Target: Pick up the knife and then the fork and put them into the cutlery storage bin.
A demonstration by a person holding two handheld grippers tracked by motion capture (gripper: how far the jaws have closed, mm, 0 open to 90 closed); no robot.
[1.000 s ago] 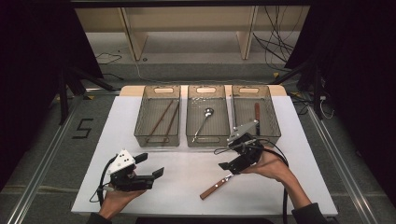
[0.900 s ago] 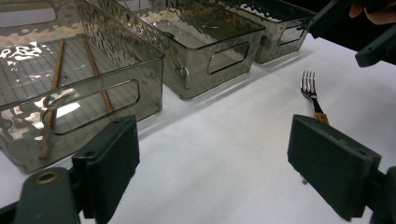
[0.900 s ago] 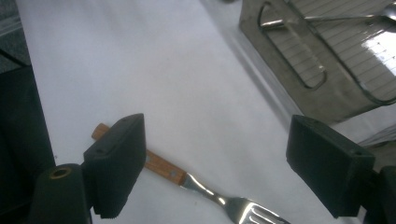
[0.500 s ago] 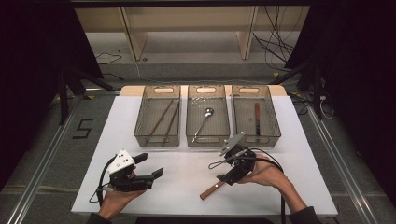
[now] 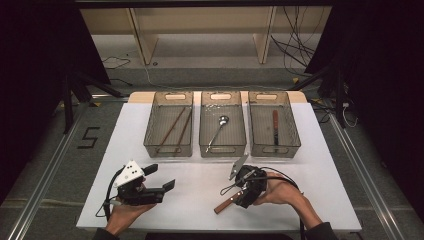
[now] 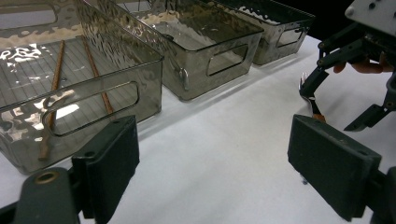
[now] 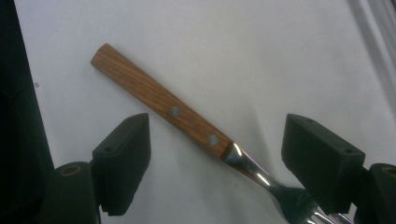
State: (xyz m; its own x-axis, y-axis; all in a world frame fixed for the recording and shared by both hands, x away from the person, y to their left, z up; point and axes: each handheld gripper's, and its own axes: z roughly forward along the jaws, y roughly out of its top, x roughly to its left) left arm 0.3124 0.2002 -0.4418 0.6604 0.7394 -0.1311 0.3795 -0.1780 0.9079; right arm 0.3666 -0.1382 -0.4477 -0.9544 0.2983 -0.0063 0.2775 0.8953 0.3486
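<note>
Your right hand-held gripper (image 5: 239,192) sits low over the fork (image 7: 196,125), which lies flat on the white worktop (image 5: 200,175) in front of the middle bin (image 5: 222,145). Its jaws have just been closing a little, yet they stand wide, one on each side of the wooden handle, with the pads clear of it. The metal neck and tines point toward the gripper's body. Your left hand-held gripper (image 5: 155,182) is wide open with nothing between its jaws, resting near the worktop's front left, well apart from the fork.
</note>
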